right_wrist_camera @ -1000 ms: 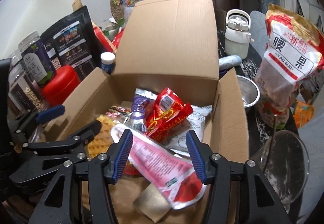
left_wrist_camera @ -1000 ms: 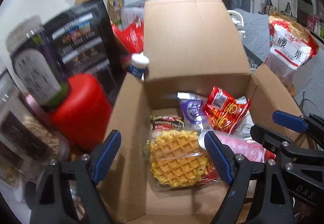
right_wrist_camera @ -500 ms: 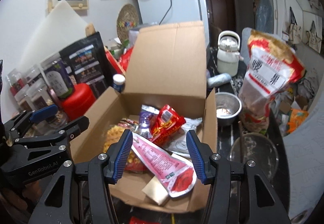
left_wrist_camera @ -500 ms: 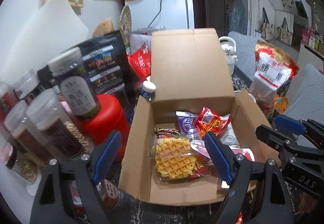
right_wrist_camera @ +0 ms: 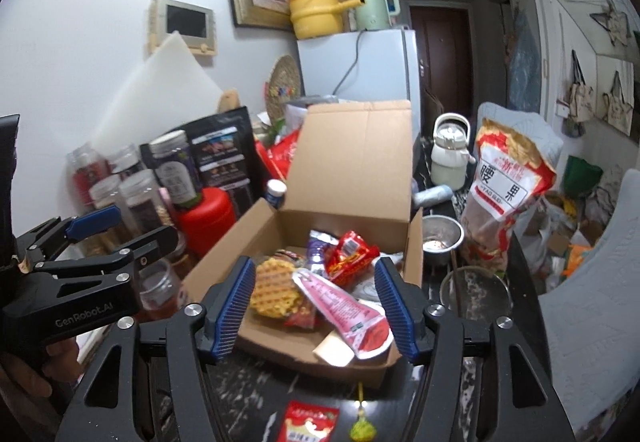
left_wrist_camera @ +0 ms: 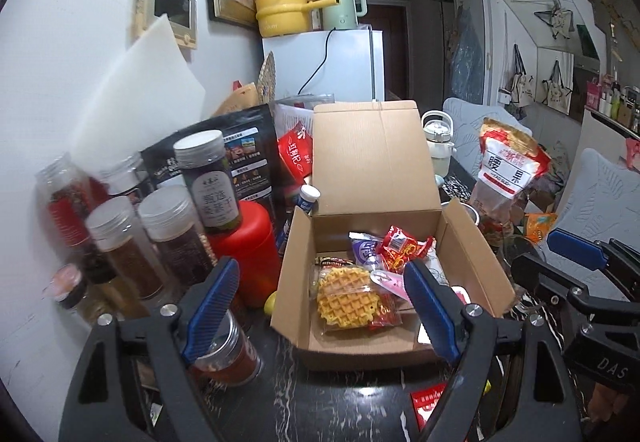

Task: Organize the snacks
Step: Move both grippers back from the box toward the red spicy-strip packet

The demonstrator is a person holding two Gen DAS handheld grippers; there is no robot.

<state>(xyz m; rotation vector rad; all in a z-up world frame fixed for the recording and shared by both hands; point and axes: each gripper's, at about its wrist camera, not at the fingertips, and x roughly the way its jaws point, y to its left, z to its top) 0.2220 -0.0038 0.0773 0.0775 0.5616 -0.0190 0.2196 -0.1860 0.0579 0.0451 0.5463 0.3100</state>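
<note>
Both the left tool (left_wrist_camera: 320, 306) and right tool (right_wrist_camera: 316, 308) are held wide open (nothing gripped) before the snack-filled cardboard box (left_wrist_camera: 468, 242).

The cardboard box (left_wrist_camera: 472, 262) is standing open from above; jars (left_wrist_camera: 168, 234) are crowding its left side, its raised lid (left_wrist_camera: 372, 158) is blocking the back, and a metal bowl (right_wrist_camera: 442, 238) is sitting just beside its right wall.

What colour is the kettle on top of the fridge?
Pale green kettle, clearest in the right wrist view.
</note>
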